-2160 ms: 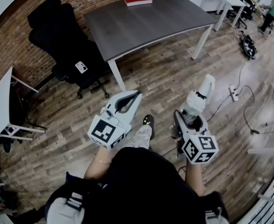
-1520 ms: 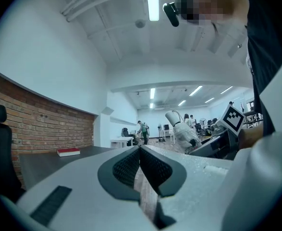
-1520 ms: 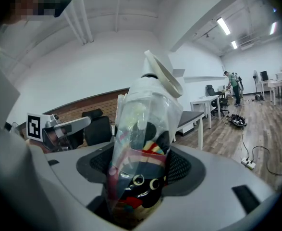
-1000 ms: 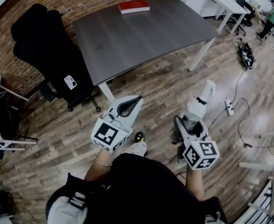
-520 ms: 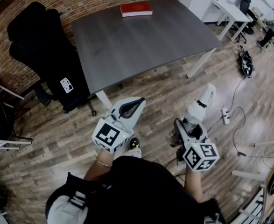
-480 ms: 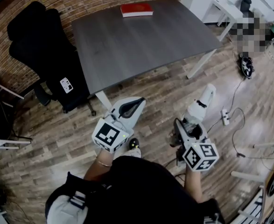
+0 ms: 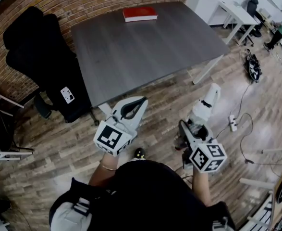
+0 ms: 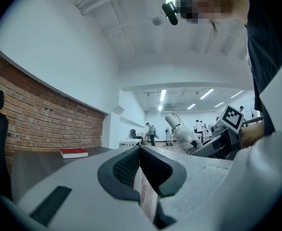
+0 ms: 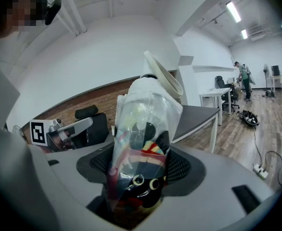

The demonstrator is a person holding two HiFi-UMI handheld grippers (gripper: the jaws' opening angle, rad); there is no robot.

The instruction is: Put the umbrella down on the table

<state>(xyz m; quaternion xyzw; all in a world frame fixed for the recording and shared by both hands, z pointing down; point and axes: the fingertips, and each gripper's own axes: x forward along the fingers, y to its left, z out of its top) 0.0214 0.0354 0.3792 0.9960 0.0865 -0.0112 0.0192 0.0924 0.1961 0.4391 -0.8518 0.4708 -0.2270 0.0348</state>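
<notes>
One folded umbrella [image 9: 141, 143], wrapped in a clear sleeve, is clamped between the widely spread jaws of the right gripper [image 7: 196, 124] and is held over the wooden floor [image 7: 165, 99], short of the bench. The left gripper [image 7: 141, 101], at the umbrella's 9 o'clock, is seen with its jaws pressed together on nothing. One dark grey bench [image 7: 145, 42] lies at 12 o'clock of the two grippers, with one red book [image 7: 140, 13] resting at its far edge, and one black office chair [image 7: 44, 61] stands at the bench's 9 o'clock.
</notes>
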